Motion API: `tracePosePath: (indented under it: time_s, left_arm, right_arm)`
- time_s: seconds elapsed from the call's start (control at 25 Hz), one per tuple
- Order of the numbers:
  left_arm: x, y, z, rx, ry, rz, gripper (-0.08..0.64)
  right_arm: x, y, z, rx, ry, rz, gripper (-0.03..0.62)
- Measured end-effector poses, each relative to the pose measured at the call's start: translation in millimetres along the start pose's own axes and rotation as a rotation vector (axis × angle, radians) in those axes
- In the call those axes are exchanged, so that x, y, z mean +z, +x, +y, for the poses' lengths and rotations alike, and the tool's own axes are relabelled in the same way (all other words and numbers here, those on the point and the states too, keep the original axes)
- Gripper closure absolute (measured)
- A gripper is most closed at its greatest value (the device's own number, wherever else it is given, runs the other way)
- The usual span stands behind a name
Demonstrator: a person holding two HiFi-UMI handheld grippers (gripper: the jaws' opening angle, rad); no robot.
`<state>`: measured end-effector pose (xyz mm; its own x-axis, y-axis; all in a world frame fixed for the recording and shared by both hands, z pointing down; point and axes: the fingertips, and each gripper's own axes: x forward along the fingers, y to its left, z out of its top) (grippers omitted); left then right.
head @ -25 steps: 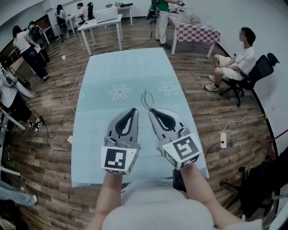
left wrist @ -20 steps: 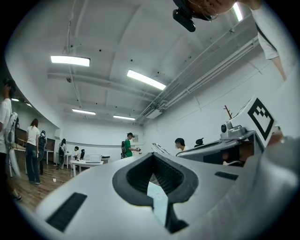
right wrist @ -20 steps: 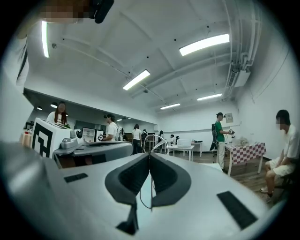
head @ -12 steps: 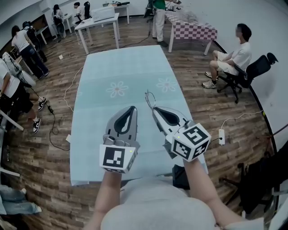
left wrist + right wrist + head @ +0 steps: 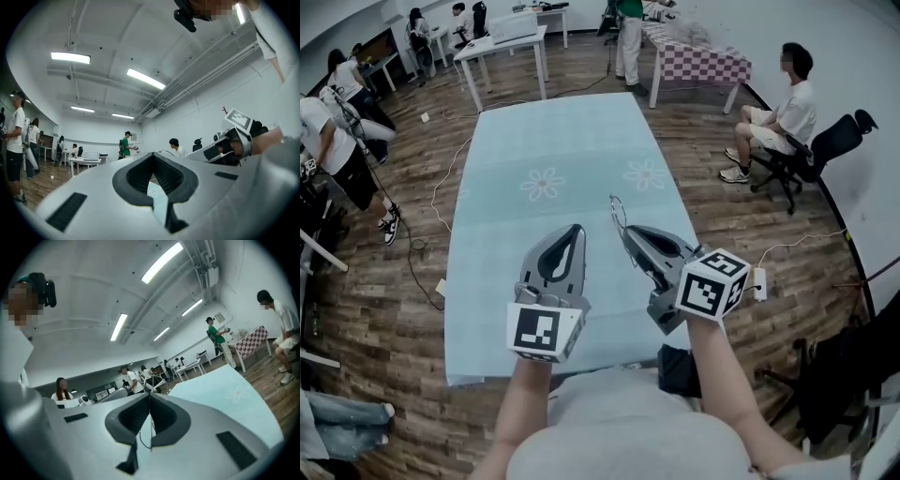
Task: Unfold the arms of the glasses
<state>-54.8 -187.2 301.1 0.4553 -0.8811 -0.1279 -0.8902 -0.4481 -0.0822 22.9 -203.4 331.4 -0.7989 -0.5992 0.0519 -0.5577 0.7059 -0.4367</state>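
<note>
The glasses (image 5: 616, 208) are a thin wire frame that sticks up and forward from the tips of my right gripper (image 5: 625, 229), which is shut on them above the pale blue tablecloth (image 5: 544, 141). In the right gripper view a thin wire of the glasses (image 5: 151, 430) hangs in the slit between the closed jaws of the right gripper (image 5: 150, 394). My left gripper (image 5: 578, 228) hovers beside it on the left, shut with nothing in it, a small gap away from the glasses. In the left gripper view the left gripper (image 5: 152, 155) has its jaws together, and the right gripper (image 5: 234, 140) shows at the right.
The cloth has flower prints (image 5: 542, 184) and ends close to my body. A seated person (image 5: 773, 122) on a chair is to the right, with a power strip (image 5: 759, 283) on the wood floor. White tables (image 5: 502, 42), a checkered table (image 5: 698, 61) and standing people lie beyond.
My right gripper has rolled so its marker cube swung to the right, and it drifted slightly right and lower with the glasses. The left gripper has stayed put.
</note>
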Motion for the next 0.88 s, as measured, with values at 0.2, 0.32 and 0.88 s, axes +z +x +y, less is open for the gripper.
tracePosePath:
  time_s: [0.2, 0.32, 0.88]
  left_arm:
    - [-6.0, -2.7, 1.4, 0.0, -0.008, 0.005, 0.552]
    - [-7.9, -3.2, 3.0, 0.0, -0.013, 0.008, 0.552]
    - [-23.7, 1.5, -5.2, -0.069, -0.026, 0.037, 0.552]
  right_arm:
    - [-6.9, -1.7, -6.1, 0.04, 0.173, 0.008, 0.583]
    - [-9.6, -3.2, -9.4, 0.069, 0.27, 0.019, 0.583]
    - [-27.4, -16.1, -37.4, 0.151, 0.64, 0.072, 0.583]
